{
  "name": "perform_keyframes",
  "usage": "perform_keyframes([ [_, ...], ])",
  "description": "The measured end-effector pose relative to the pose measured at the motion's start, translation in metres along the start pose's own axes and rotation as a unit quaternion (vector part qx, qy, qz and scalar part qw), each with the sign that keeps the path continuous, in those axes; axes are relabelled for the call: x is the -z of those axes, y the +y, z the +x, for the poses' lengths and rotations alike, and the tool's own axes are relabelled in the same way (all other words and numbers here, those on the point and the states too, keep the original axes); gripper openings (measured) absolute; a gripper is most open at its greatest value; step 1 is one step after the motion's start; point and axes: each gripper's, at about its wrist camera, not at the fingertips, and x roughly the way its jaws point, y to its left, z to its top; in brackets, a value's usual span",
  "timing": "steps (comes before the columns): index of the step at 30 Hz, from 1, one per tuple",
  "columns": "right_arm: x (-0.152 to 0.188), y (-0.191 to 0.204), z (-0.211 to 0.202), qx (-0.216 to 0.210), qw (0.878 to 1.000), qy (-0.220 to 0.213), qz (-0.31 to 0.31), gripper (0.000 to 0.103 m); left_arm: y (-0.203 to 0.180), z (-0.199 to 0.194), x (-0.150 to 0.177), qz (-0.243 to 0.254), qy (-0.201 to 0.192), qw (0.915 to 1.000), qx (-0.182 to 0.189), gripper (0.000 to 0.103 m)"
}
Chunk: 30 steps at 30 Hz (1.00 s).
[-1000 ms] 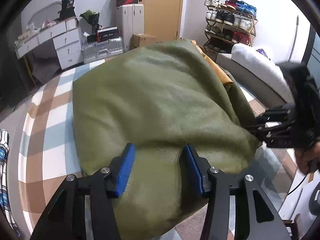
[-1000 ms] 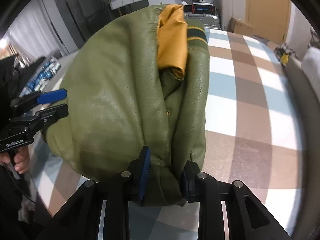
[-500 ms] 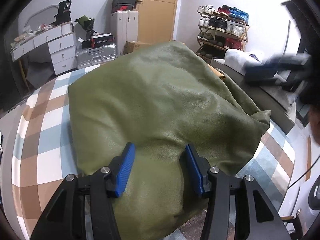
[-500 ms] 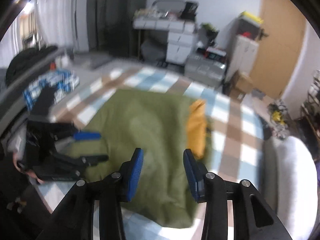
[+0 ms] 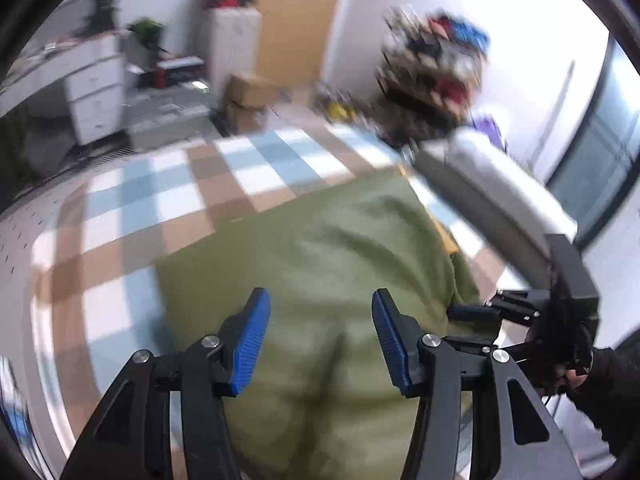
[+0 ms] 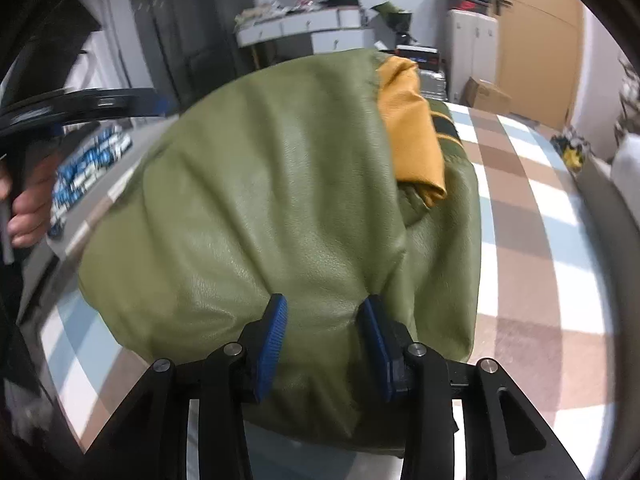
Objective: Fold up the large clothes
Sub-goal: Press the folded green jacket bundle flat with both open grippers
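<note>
An olive green leather jacket (image 6: 280, 200) with a yellow lining (image 6: 416, 128) lies bundled on the checked bed cover (image 6: 528, 216). My right gripper (image 6: 324, 336) is low at its near edge. A bulge of the jacket sits between the blue pads (image 6: 272, 340), which stand apart and do not pinch it. In the blurred left wrist view my left gripper (image 5: 322, 320) hangs open above the jacket (image 5: 320, 248) with nothing between its fingers. There the right gripper (image 5: 500, 312) shows at the jacket's right side, held by a hand (image 5: 576, 378). The left gripper (image 6: 80, 104) appears blurred at the upper left.
The bed cover (image 5: 168, 208) spreads out left of and behind the jacket. A grey padded edge (image 5: 500, 200) runs along the right. A white drawer unit (image 5: 92, 92), cardboard boxes (image 5: 248, 96) and a shoe rack (image 5: 436, 64) stand beyond. A blue patterned cloth (image 6: 88, 164) lies at the left.
The left gripper has come off the jacket and risen above it. The right gripper let go of the fold, swung up, then came back down over the jacket's edge with wider jaws.
</note>
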Motion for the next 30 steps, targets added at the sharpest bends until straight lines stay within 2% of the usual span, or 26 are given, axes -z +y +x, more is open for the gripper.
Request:
perform_keyframes([
  [1, -0.004, 0.001, 0.002, -0.001, 1.000, -0.003, 0.003, 0.038, -0.007, 0.014, -0.006, 0.020, 0.021, 0.9996, -0.005, 0.047],
  [3, -0.002, -0.003, 0.001, -0.010, 1.000, -0.010, 0.013, 0.038, -0.020, 0.040, -0.014, 0.071, 0.057, 0.9950, -0.041, 0.047],
  [4, -0.003, -0.003, -0.001, -0.014, 1.000, -0.011, 0.019, 0.038, -0.022, 0.053, -0.018, 0.071, 0.083, 0.9929, -0.046, 0.048],
  [5, -0.002, -0.003, -0.003, -0.018, 0.999, -0.010, 0.027, 0.038, -0.017, 0.061, -0.023, 0.051, 0.099, 0.9931, -0.038, 0.049],
  [6, -0.004, -0.002, -0.003, -0.020, 0.999, -0.011, 0.029, 0.038, -0.011, 0.067, -0.025, 0.025, 0.108, 0.9935, -0.024, 0.049],
  [8, -0.006, -0.005, -0.004, -0.030, 0.999, -0.013, 0.034, 0.038, -0.002, 0.075, -0.027, 0.005, 0.120, 0.9928, -0.004, 0.049],
  [12, -0.023, -0.016, -0.016, -0.048, 0.997, 0.002, 0.063, 0.037, 0.005, 0.079, -0.022, -0.012, 0.112, 0.9936, 0.008, 0.050],
  [14, -0.042, -0.029, -0.036, -0.053, 0.996, -0.025, 0.073, 0.029, 0.006, 0.078, -0.020, -0.022, 0.098, 0.9949, 0.007, 0.050],
  [16, -0.067, -0.034, -0.053, -0.053, 0.994, -0.051, 0.080, 0.029, 0.003, 0.074, -0.017, -0.024, 0.084, 0.9962, -0.001, 0.051],
  [18, -0.101, -0.032, -0.052, -0.042, 0.995, -0.048, 0.076, 0.029, -0.002, 0.069, -0.015, -0.021, 0.073, 0.9971, -0.010, 0.051],
  [22, -0.166, -0.017, -0.016, -0.006, 0.999, -0.008, 0.043, 0.030, 0.008, 0.068, -0.013, -0.044, 0.057, 0.9974, -0.003, 0.051],
  [24, -0.193, -0.016, 0.025, 0.024, 0.998, 0.039, 0.041, 0.029, 0.009, 0.067, -0.011, -0.046, 0.048, 0.9978, -0.005, 0.051],
  [26, -0.199, -0.020, 0.072, 0.051, 0.991, 0.114, 0.040, 0.028, 0.009, 0.067, -0.010, -0.046, 0.041, 0.9981, -0.005, 0.051],
  [28, -0.187, -0.024, 0.106, 0.072, 0.985, 0.158, 0.020, 0.028, 0.012, 0.067, -0.009, -0.055, 0.030, 0.9980, -0.001, 0.051],
  [30, -0.176, -0.025, 0.120, 0.080, 0.985, 0.152, 0.012, 0.028, 0.013, 0.069, -0.008, -0.063, 0.017, 0.9978, -0.007, 0.051],
])
